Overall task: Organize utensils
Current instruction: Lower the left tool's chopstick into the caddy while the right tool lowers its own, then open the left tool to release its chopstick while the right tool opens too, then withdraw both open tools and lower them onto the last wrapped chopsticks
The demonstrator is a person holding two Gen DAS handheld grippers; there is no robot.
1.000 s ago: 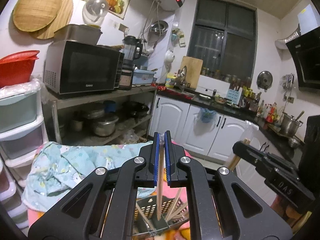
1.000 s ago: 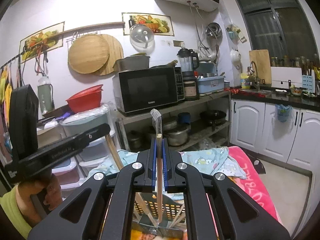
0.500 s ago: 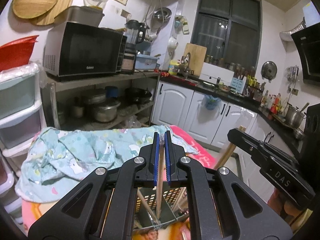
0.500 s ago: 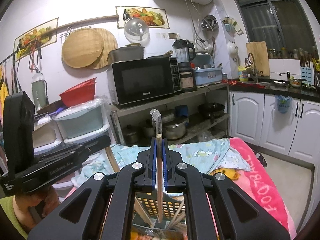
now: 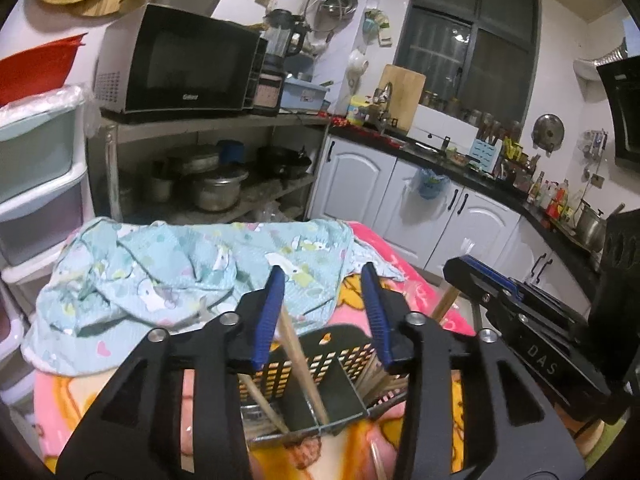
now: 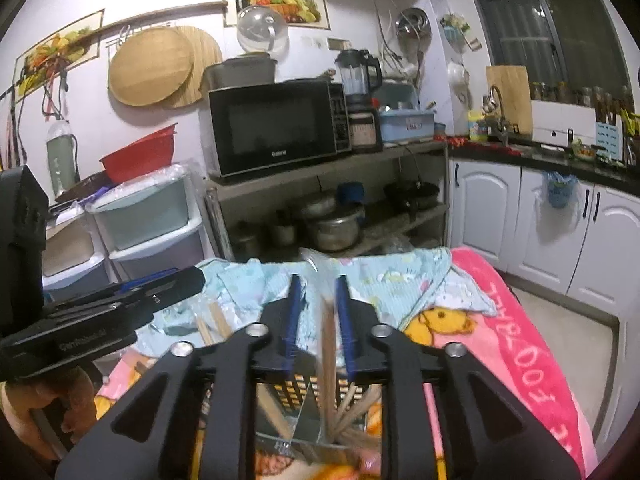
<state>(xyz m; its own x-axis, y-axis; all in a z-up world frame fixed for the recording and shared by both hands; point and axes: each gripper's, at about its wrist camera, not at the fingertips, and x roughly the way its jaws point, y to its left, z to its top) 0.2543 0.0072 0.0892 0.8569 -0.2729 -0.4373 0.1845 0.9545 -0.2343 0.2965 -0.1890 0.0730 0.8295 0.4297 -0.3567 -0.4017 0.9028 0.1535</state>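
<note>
Both grippers' jaws have just been opening over the black perforated plastic utensil caddy (image 5: 340, 364), each letting go of a chopstick. Left gripper (image 5: 326, 312) stands moderately wide; its pale wooden chopstick (image 5: 302, 364) leans loose against the left blue pad (image 5: 268, 320), tip down in the caddy's middle compartment. Right gripper (image 6: 318, 322) is narrower but parted; its blurred wooden chopstick (image 6: 329, 360) sits close to the right pad, probably no longer pinched, dropping toward the bundle in the right-hand compartment. More chopsticks already stand in the caddy. The caddy rests on a pink cartoon-print blanket (image 6: 532, 344), with a crumpled light-blue printed cloth (image 5: 160, 276) behind it. To finish the drop cleanly: keep both grippers steady above the rim, open fully so no pad drags a stick, then lift straight up clear of the leaning ends.
</note>
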